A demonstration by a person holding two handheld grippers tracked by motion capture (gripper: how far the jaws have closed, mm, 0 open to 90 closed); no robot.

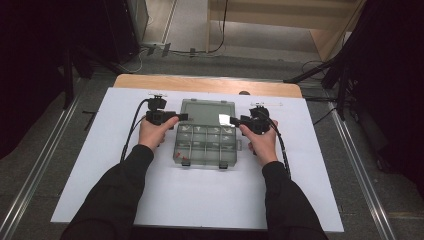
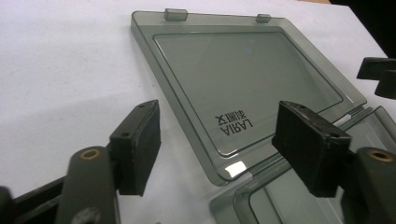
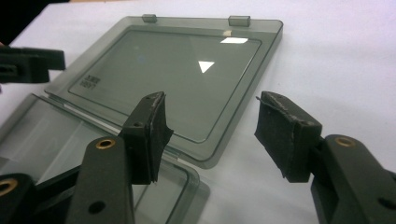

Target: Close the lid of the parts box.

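- Clear smoky plastic organizer box (image 1: 206, 145) in the middle of the white surface (image 1: 100, 190), lid (image 1: 207, 112) swung fully open and lying flat on the far side, hinge line across the width between lid and tray.
- Divided compartments in the tray nearest the person; a few small red pieces (image 1: 184, 159) in the near-left cells, two latch tabs (image 1: 223, 165) on the near edge.
- Left hand-held gripper (image 1: 181, 117) at the box's left side, level with the hinge, jaws pointing inward toward the lid; in the left gripper view, pads (image 2: 140, 144) apart with the lid's near-left corner (image 2: 224, 170) lying in the gap, nothing clamped.
- Right hand-held gripper (image 1: 229, 120) mirrored at the right side, likewise aimed inward; in the right gripper view, pads (image 3: 285, 135) apart, straddling the lid's near-right corner (image 3: 205, 161), no contact to be made out.
- Both sets of jaws part-way open, not pressing on plastic.
- Key relation: lid's long axis running left to right, each hinge-side corner directly ahead of its own hand-held gripper, each hand equally near its end.
- Likely step in hand: a two-sided pinch on the lid's side edges, then a swing over the hinge toward the tray.
- Risk, as a judgement: uneven pinch twisting the thin lid or sliding the whole box on the smooth surface.
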